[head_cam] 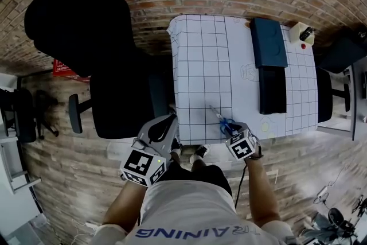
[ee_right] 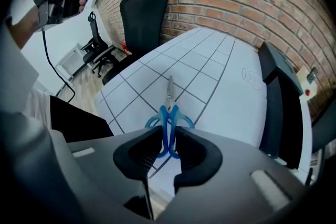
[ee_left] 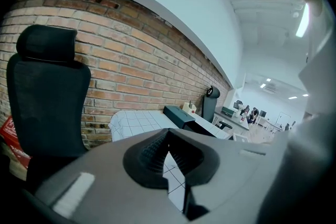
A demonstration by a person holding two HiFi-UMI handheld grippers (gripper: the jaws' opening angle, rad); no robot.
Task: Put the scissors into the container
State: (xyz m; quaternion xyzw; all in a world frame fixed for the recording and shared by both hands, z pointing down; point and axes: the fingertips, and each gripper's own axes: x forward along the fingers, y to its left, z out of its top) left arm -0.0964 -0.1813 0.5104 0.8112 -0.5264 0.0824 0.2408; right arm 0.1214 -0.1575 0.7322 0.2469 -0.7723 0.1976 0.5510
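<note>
Blue-handled scissors (head_cam: 223, 121) lie on the white gridded table (head_cam: 200, 66) near its front edge, blades pointing away from me. My right gripper (head_cam: 230, 131) is down at them. In the right gripper view the blue handles (ee_right: 169, 113) fill the narrow gap between the jaws, and the pads press on them. A dark blue open container (head_cam: 269, 42) stands at the table's far right, seen as a dark box (ee_right: 281, 97) in the right gripper view. My left gripper (head_cam: 165, 125) is held off the table's left front corner, jaws together and empty (ee_left: 168, 157).
A black office chair (head_cam: 114, 77) stands just left of the table, against the brick wall. A black box (head_cam: 272, 89) lies in front of the container. A small white box with a red button (head_cam: 302, 34) sits at the far right corner.
</note>
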